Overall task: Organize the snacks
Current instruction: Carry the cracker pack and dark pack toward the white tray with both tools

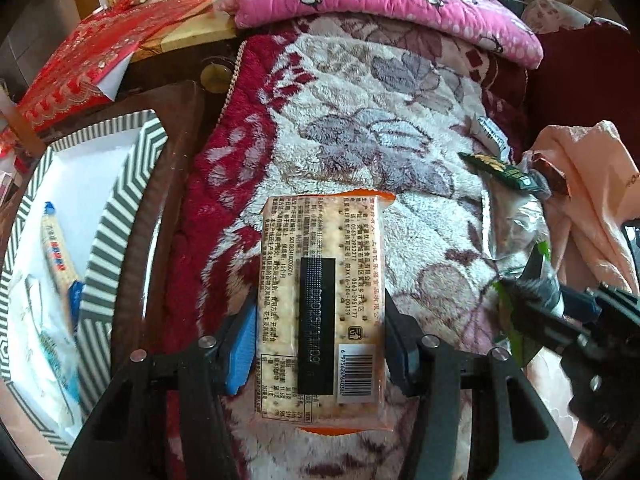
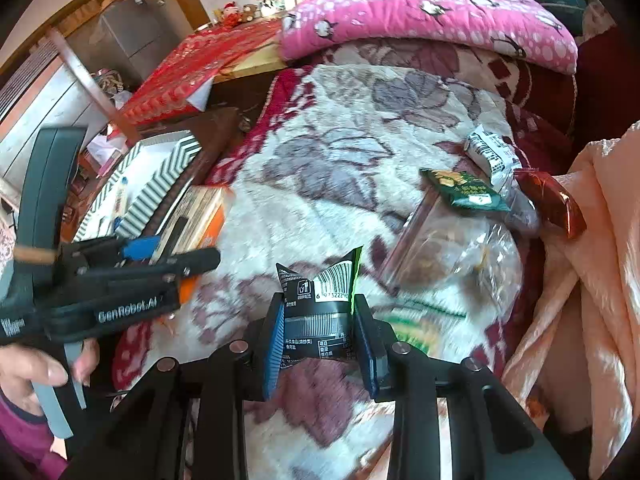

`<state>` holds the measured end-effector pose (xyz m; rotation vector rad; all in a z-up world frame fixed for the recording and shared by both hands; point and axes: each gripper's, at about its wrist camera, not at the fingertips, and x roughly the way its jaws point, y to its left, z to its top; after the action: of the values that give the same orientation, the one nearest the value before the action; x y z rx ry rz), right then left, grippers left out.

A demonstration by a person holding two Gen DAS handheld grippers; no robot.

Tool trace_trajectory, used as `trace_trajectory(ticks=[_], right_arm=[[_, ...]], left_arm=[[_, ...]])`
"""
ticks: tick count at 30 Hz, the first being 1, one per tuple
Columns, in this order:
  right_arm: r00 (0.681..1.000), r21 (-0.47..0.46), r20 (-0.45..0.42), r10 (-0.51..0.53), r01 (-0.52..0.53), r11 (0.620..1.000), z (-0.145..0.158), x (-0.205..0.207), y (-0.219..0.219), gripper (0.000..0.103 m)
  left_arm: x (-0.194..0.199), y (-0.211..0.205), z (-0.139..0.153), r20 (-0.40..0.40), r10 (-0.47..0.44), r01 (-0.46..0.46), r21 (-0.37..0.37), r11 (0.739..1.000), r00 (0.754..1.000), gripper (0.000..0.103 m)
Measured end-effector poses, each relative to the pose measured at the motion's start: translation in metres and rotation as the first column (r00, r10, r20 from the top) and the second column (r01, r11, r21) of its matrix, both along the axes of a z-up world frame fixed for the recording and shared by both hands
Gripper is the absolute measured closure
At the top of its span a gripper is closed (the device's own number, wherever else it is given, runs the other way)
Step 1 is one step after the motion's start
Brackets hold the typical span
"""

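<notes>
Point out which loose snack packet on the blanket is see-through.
The big clear bag, lying just below the dark green packet. You can see its contents through the plastic; the green, white and reddish-brown packets beside it are all opaque.

**Snack packets being gathered over the blanket**

A cracker packet [image 1: 322,300], printed back up with an orange edge, is being held lengthwise above the blanket. A small black packet [image 2: 320,312] with a barcode is being pinched at right. Far right, a green packet [image 2: 464,192], a white packet [image 2: 490,152] and a red-brown packet [image 2: 550,202] are lying clustered.
</notes>
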<state>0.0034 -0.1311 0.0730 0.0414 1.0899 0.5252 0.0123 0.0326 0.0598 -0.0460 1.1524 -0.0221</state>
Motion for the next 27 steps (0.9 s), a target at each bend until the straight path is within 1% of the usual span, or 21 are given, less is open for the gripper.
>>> trace_trajectory(ticks=[3,7,9,11,12,14,20,27], right_arm=[[1.000,0.011,0.003,-0.003,0.003,1.000,0.003,-0.007,0.000,0.069],[1.000,0.056,0.016,-0.015,0.014,0.998,0.007,-0.010,-0.005,0.069],[0.999,0.054,0.026,-0.019,0.017,0.998,0.009,-0.009,-0.008,0.069],[0.998,0.044,0.047,-0.032,0.030,0.999,0.013,-0.008,-0.013,0.069],[0.998,0.053,0.046,-0.039,0.037,0.998,0.013,-0.007,-0.015,0.069],[0.998,0.070,0.044,-0.051,0.047,0.996,0.013,-0.005,-0.019,0.069],[0.998,0.063,0.030,-0.061,0.059,0.996,0.007,0.000,-0.022,0.069],[0.997,0.059,0.014,-0.070,0.069,0.996,0.003,0.003,-0.025,0.069]], left_arm=[[-0.007,-0.004,0.009,0.015,0.006,-0.007,0.011,1.000,1.000,0.049],[-0.011,-0.009,0.015,0.017,0.016,-0.016,0.008,1.000,1.000,0.049],[-0.009,-0.011,0.017,0.017,0.023,-0.023,0.008,1.000,1.000,0.049],[-0.007,-0.014,0.020,0.033,0.029,-0.029,0.023,0.999,0.999,0.049],[-0.006,-0.016,0.021,0.042,0.033,-0.035,0.027,0.999,0.999,0.049],[-0.005,-0.018,0.022,0.042,0.031,-0.032,0.025,0.999,0.999,0.049],[-0.004,-0.023,0.020,0.038,0.016,-0.017,0.025,1.000,0.999,0.049],[-0.003,-0.023,0.015,0.021,0.026,-0.027,0.020,0.999,0.999,0.049]])
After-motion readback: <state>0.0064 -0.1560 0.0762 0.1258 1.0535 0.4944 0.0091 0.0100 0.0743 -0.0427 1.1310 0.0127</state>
